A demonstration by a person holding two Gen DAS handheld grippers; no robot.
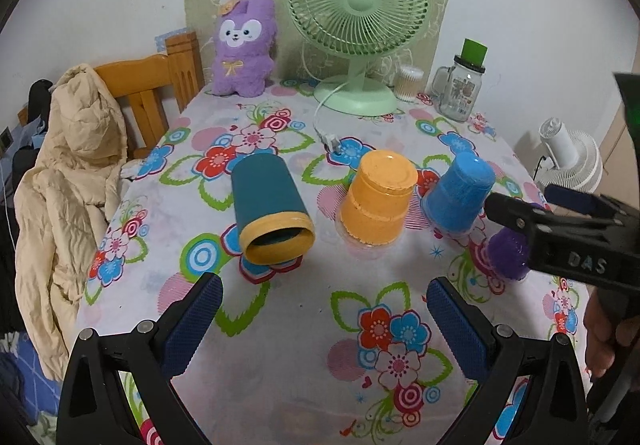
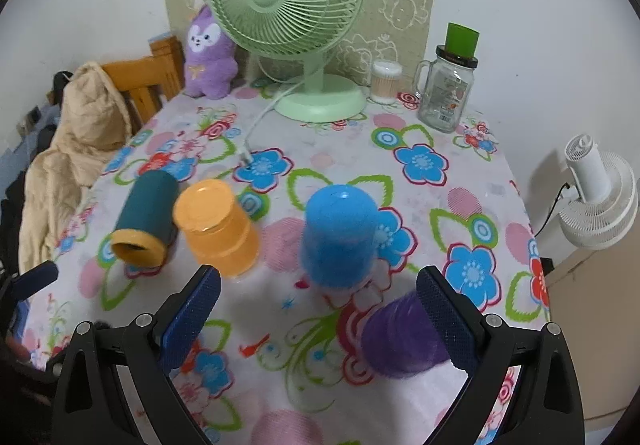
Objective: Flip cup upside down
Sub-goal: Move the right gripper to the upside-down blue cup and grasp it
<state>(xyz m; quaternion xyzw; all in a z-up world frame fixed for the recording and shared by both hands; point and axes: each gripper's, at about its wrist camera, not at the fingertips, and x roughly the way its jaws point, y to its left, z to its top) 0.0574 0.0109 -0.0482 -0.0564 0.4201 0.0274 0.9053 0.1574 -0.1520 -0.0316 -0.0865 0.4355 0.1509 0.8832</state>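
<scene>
- The left gripper point(image 1: 324, 297) is hovering over the flowered tabletop point(image 1: 304, 309) with its jaws spread wide and nothing between them.
- The teal cup with a yellow rim point(image 1: 270, 205) is lying on its side just ahead of the left jaws, toward their left finger, its open mouth facing back at them.
- The orange cup point(image 1: 378, 197) is sitting mouth-down ahead of the left jaws, toward their right finger, apparently on a clear plastic piece.
- The blue cup point(image 1: 458, 191) is standing mouth-down further right, beyond the right finger of the left jaws.
- The right gripper point(image 2: 318, 293) is also being held with jaws wide apart and gripping nothing; in the left wrist view it is reaching in from the right edge.
- The purple cup point(image 2: 400, 337) is lying on its side right up against the inner face of the right finger of the right jaws, blurred; whether it is touching that pad cannot be told.
- In the right wrist view the blue cup is sitting just ahead of the open jaws, between the fingertips' lines.
- Far ahead of both jaws, a green desk fan point(image 1: 358, 21), a purple plush toy point(image 1: 242, 45) and a glass jar mug with a green lid point(image 1: 460, 85) are standing along the wall.
</scene>
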